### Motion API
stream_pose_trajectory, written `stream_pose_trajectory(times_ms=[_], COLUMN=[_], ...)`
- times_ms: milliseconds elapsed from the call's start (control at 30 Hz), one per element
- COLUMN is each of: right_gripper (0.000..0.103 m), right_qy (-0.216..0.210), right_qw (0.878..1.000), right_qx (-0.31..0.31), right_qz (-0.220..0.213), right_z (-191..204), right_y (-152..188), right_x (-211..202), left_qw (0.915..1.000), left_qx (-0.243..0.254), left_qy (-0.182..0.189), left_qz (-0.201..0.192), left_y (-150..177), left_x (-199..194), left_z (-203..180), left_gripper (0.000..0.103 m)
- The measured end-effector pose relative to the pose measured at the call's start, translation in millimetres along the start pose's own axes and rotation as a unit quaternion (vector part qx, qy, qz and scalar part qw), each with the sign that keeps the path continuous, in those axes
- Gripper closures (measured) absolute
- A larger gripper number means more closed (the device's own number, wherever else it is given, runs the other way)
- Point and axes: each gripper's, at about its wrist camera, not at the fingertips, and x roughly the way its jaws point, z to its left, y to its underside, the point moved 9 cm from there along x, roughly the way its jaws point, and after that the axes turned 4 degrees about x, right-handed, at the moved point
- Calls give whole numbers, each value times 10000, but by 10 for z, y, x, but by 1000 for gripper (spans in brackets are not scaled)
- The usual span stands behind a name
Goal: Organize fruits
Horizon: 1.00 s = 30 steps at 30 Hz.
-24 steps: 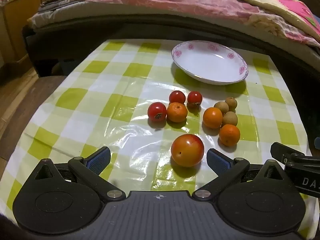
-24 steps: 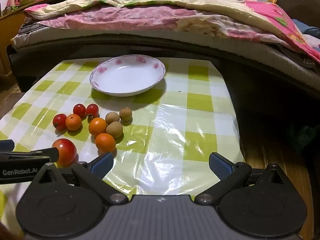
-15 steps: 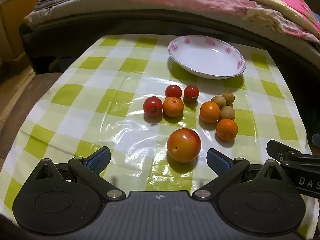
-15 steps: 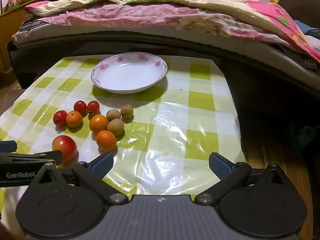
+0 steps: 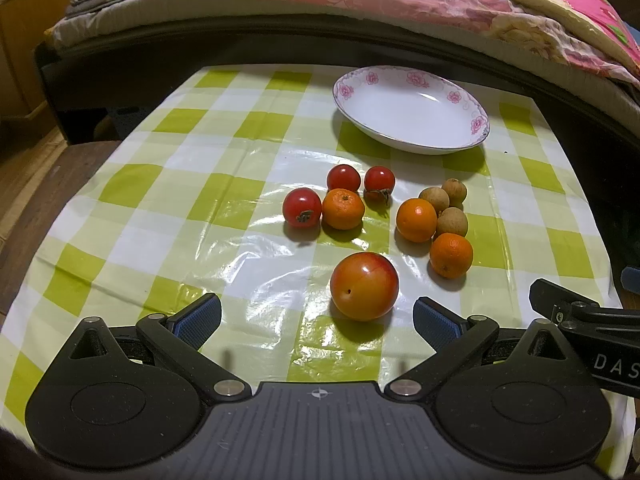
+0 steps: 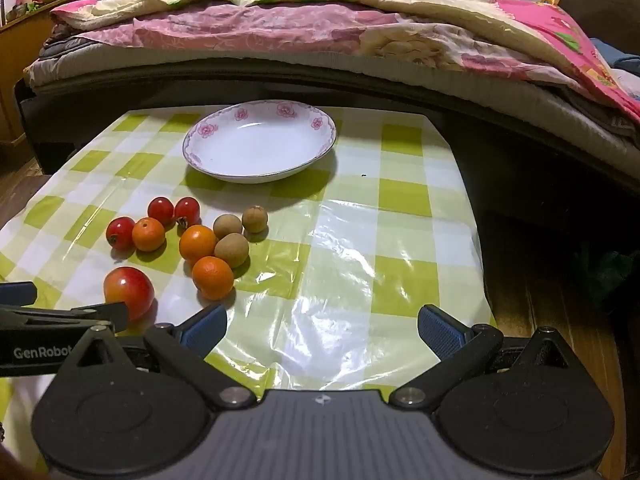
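Red-and-yellow, glossy, round large fruit (image 5: pixel 364 286) on the green-checked plastic tablecloth (image 5: pixel 168 184), just ahead of the wide-open, empty left gripper (image 5: pixel 316 314) and a little right of its centre line, near the right pad. Nearly a ball, so no long axis to square up to; small stem dimple toward the camera. Further right, the right gripper (image 6: pixel 322 326) equally wide and empty over bare cloth, well off from that fruit; white flower-rimmed plate (image 6: pixel 260 146) empty beyond.

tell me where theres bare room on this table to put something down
Free: the cloth right of the longans out to the table edge, the left side beyond the cherry tomatoes, and inside the plate. Crowded: the fruit cluster below the plate.
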Motion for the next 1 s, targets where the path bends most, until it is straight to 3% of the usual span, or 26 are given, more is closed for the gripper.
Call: stream_pose_trajectory(times_ms=[1000], right_gripper=[0], right_qy=[-6], right_qw=[10000], right_qx=[-3], right_qz=[47], right_z=[-5], right_y=[18], right_x=[26], left_qw=[10000], left_qx=[45], left_qy=[-26], left_qz=[20], left_y=[27], left_x=[17], left_z=[-5], left_gripper=[2])
